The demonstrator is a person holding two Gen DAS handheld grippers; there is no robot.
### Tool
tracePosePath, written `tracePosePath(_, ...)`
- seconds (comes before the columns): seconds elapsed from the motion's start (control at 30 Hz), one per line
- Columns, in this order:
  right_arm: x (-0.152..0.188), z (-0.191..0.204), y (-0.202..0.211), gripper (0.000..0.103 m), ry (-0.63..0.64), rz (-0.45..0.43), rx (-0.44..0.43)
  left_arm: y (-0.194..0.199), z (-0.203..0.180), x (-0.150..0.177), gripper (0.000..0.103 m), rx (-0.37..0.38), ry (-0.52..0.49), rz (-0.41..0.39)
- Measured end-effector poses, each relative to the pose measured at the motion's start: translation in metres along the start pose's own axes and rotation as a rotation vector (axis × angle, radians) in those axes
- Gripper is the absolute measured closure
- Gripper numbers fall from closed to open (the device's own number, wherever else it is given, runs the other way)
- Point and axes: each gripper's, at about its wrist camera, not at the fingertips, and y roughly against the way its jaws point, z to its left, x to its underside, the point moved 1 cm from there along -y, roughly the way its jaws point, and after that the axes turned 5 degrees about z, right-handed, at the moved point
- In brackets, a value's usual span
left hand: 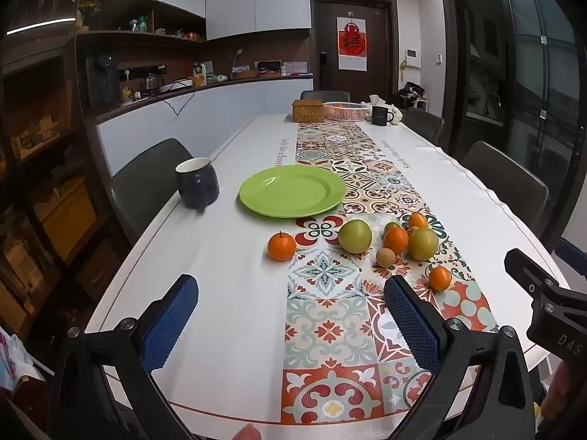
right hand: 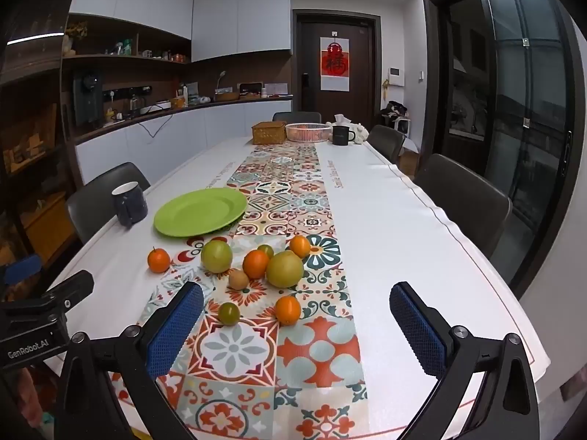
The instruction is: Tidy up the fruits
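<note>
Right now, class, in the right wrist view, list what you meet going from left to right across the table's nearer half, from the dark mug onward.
Dark mug → lone tangerine → green plate → small green fruit → near orange.

Fruits lie loose on the patterned runner [right hand: 315,348]: two big green ones [right hand: 216,256] [right hand: 284,269], several oranges [right hand: 255,264], one brown fruit [right hand: 238,279], a small green one [right hand: 229,313]. The green plate [right hand: 200,212] behind them is empty.
</note>
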Motion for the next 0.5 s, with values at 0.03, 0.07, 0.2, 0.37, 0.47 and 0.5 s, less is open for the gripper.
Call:
tracePosePath(0.03,-0.0001,0.0000,-0.0003,0.001,0.005,0.013,0.005,0.0001,-0.0001,-0.0001,0.000,0.003,-0.003,0.000)
tracePosePath(0.07,-0.0003,-0.0003,0.0002,0.001,0.006,0.010,0.007,0.0002,-0.0003,-0.0001,0.000,0.004,-0.003,0.000)
tracePosePath(0.2,-0.0013,-0.0027,0.0007,0.001,0.007,0.004,0.009,-0.0009,0.0005,-0.0006,0.000,0.008,0.000,0.008)
tracePosePath(0.37,-0.0004,0.0029,-0.0024,0.001,0.012,0.001,0.010,-0.0011,-0.0001,-0.0006,0.000,0.008,-0.002,0.008)
tracePosePath(0.47,-0.0004,0.0010,0.0002,0.001,0.011,-0.003,0.006,0.0001,0.0002,-0.0001,0.000,0.011,-0.002,0.007)
tracePosePath(0.5,-0.0004,0.0011,-0.0005,0.001,0.011,-0.003,0.005,-0.0002,0.0001,-0.0001,0.000,0.013,-0.003,0.007)
